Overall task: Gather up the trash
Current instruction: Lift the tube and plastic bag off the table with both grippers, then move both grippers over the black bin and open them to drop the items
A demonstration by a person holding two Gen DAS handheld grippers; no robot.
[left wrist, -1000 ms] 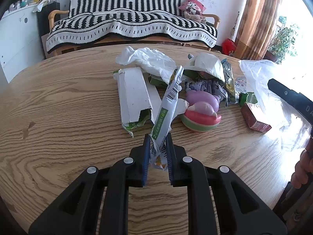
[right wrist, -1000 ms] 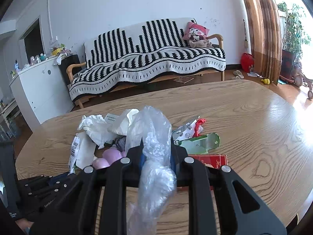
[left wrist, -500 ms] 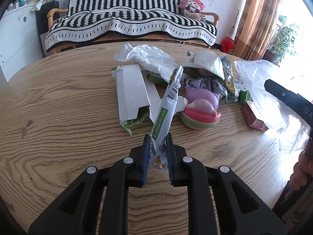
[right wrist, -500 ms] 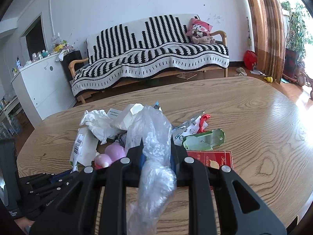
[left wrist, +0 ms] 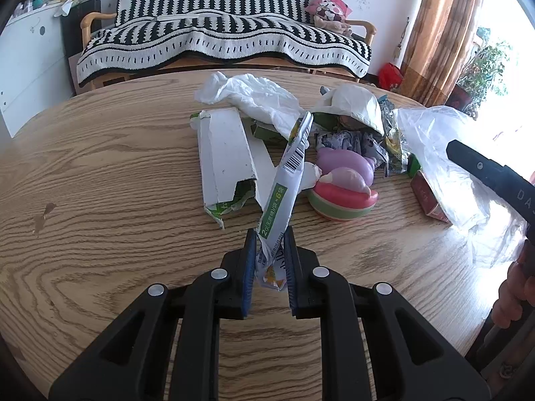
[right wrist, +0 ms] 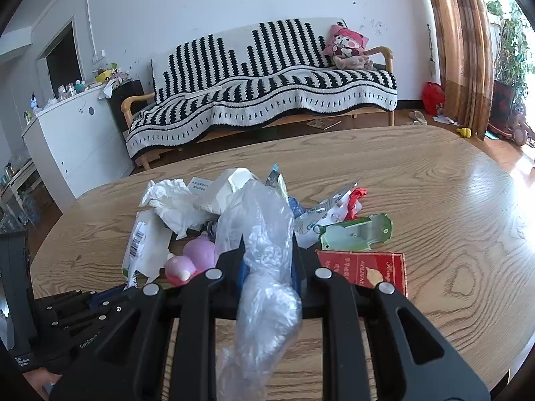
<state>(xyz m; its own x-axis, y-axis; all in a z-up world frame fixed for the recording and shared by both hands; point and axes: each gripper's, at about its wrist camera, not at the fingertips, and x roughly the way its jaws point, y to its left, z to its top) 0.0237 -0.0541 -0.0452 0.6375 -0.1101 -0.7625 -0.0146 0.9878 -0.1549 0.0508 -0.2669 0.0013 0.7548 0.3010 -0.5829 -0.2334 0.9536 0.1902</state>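
Two grippers, one item each.
Left gripper (left wrist: pixel 269 260) pinched one wrapper (left wrist: pixel 286 187); right gripper (right wrist: pixel 267 267) clamped one plastic bag (right wrist: pixel 264 244); bare worktop (right wrist: pixel 451 200) at three o'clock.

bright daylight from right window (left wrist: pixel 501 67) | glare on table (right wrist: pixel 495 180) | fisheye-bent edges, sharp focus

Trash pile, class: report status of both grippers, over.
Left gripper shut on wrapper, lifted off table. Right gripper shut on plastic bag. Trash pile lies between wrapper and bag; path over it open.
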